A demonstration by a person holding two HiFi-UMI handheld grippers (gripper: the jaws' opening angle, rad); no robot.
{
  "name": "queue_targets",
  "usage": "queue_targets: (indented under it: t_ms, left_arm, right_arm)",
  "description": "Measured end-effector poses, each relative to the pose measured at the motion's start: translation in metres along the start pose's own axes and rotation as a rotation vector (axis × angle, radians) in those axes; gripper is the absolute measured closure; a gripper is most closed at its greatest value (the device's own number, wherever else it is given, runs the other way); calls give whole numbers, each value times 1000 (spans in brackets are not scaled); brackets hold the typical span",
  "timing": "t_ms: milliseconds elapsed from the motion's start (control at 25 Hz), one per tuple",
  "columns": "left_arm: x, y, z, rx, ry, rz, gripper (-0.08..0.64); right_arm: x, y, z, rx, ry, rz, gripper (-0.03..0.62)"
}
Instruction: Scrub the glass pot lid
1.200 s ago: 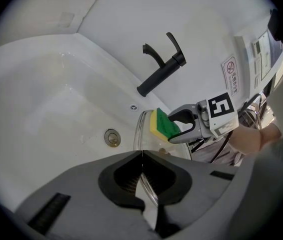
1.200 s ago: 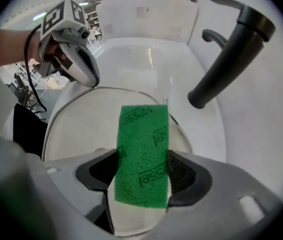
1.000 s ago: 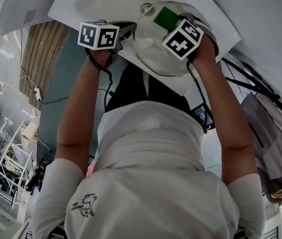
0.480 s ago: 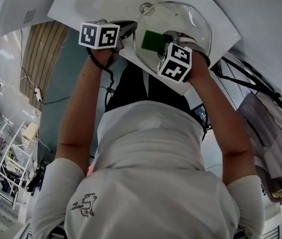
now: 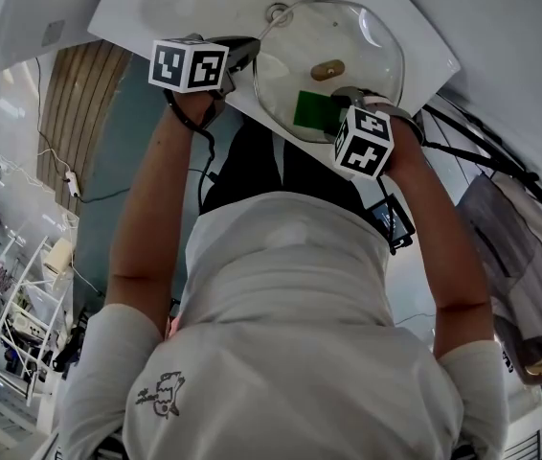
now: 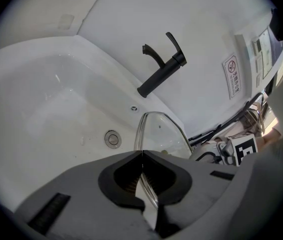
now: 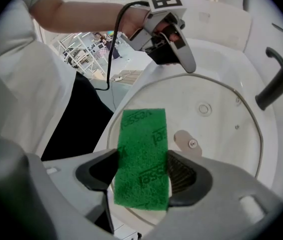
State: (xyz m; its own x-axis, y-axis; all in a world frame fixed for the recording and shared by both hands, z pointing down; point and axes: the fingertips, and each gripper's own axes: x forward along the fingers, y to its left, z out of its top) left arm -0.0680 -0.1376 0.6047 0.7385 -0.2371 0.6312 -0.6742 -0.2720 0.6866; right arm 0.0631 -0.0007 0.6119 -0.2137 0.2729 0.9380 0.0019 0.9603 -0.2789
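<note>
The round glass pot lid [image 5: 348, 41] is held over the white sink [image 5: 123, 10], its underside toward me with a brownish centre fitting [image 5: 328, 68]. My left gripper [image 5: 244, 54] is shut on the lid's rim at the left. In the left gripper view the lid [image 6: 161, 134] stands edge-on and its rim runs between the closed jaws of the left gripper [image 6: 142, 156]. My right gripper [image 5: 331, 113] is shut on a green scouring pad [image 5: 311, 111], which lies flat on the lid's near part. The right gripper view shows the pad [image 7: 142, 154] in the right gripper [image 7: 144, 170], on the lid [image 7: 221, 124].
A black faucet [image 6: 162, 66] stands at the back of the sink, with the drain [image 6: 113, 139] in the basin below it. A small sign [image 6: 233, 74] hangs on the white wall. The person's torso in a white shirt [image 5: 290, 295] is close against the sink's front edge.
The right gripper has swept the green pad across the lid, from beyond the centre fitting, to the left, then down to the near part. The left gripper has kept still.
</note>
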Motion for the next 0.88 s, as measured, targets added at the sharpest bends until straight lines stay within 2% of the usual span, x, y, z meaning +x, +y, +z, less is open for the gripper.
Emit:
queue_targets:
  t_ms: [160, 280, 400, 520, 680, 880]
  left_arm:
    - [1, 0, 1, -2, 0, 2, 557]
    - [1, -1, 2, 1, 3, 4, 557]
    - [0, 0, 2, -5, 1, 5, 557]
    - [1, 0, 3, 0, 4, 7, 557]
    - [1, 0, 2, 3, 9, 2, 557]
    - [1, 0, 2, 6, 15, 2, 557]
  right_arm:
    - [-12, -11, -7, 81, -1, -30, 295]
    - [-19, -17, 28, 141, -81, -72, 295]
    - [-11, -6, 67, 159, -138, -57, 295]
    - [3, 7, 78, 166, -146, -34, 295]
    - [4, 6, 62, 233, -159, -35, 295]
    - [-2, -7, 17, 303, -104, -50, 295]
